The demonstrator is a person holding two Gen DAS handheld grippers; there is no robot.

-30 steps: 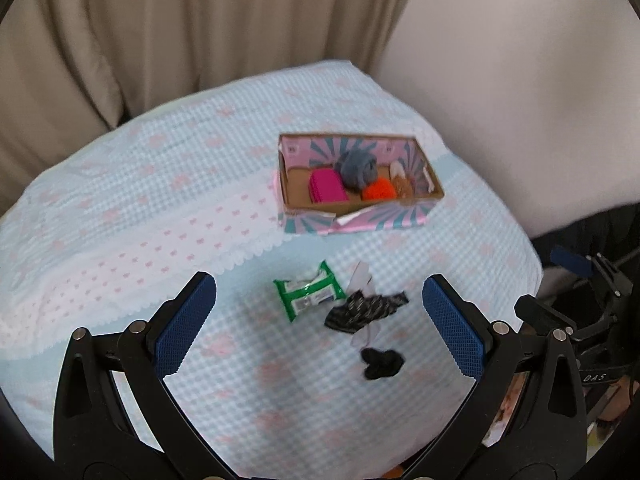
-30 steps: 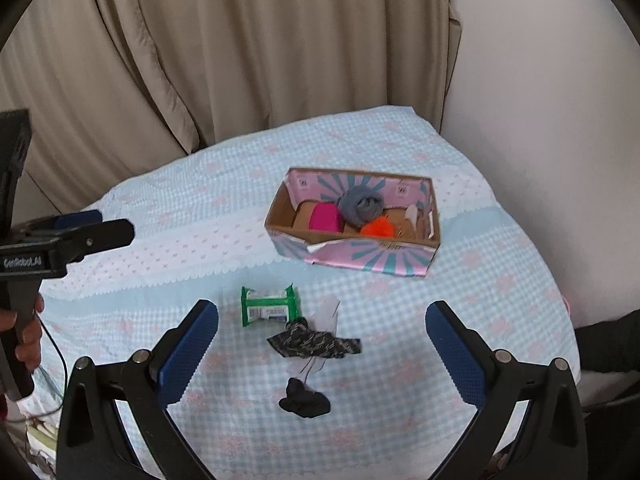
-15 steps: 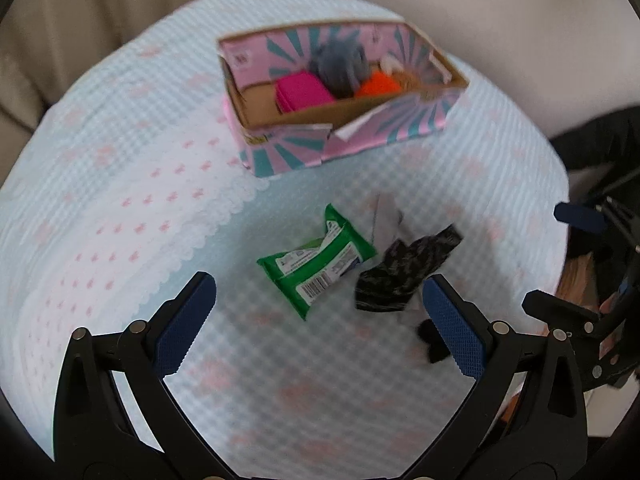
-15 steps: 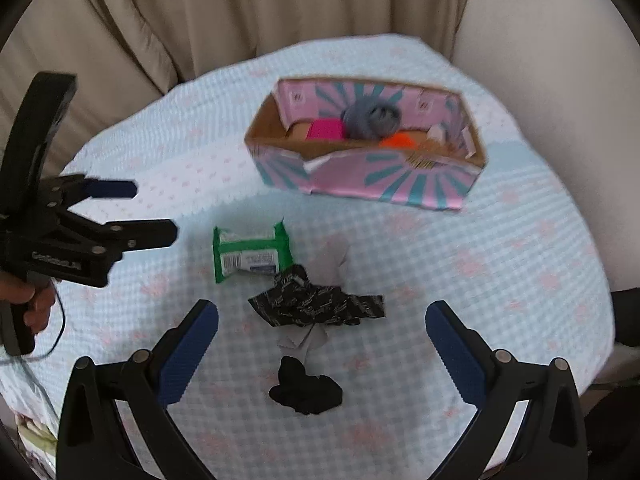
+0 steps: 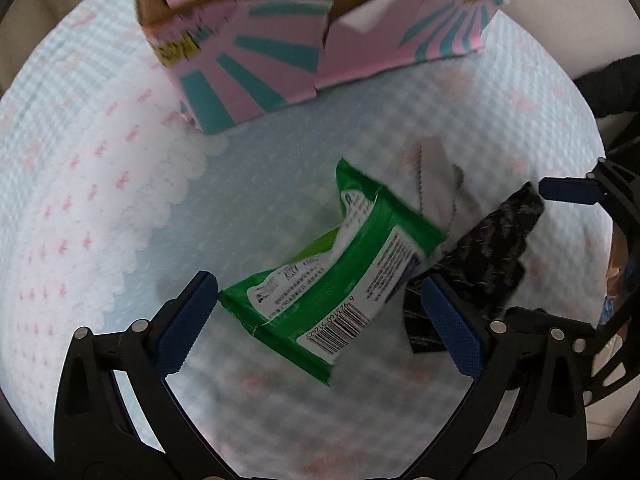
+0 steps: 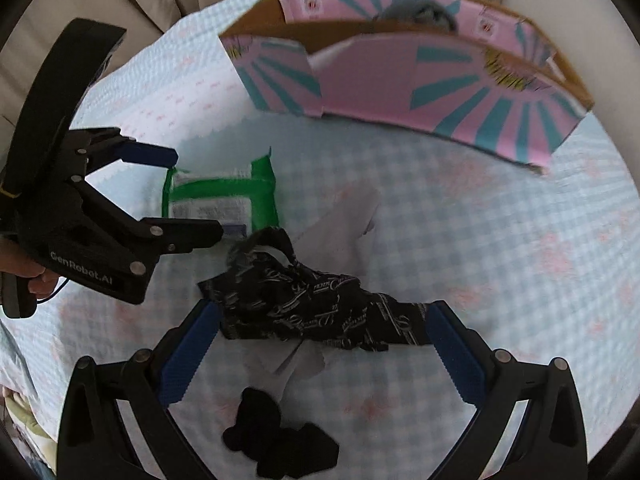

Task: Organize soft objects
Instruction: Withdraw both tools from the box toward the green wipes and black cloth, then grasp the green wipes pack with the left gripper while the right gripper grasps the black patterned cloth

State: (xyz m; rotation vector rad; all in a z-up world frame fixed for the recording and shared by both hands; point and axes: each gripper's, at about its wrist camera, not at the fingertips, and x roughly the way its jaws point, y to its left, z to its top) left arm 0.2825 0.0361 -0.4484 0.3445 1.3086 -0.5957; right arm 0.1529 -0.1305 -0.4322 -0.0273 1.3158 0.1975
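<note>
One box [image 6: 404, 92]. One green packet [image 5: 336, 280]. One patterned black cloth [image 6: 312, 312]. One plain black bundle [image 6: 280, 444]. One pale grey cloth [image 6: 344, 224]. One grey item in the box [image 6: 416, 12].

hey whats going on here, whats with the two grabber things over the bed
A person is tidying soft items off a checked bedcover into a pink and teal box. The left tool is open around a green wipes pack, and the right tool is open around a black patterned cloth. Neither is gripped yet. A small black bundle lies nearer the right tool, and a grey item already sits in the box.
</note>
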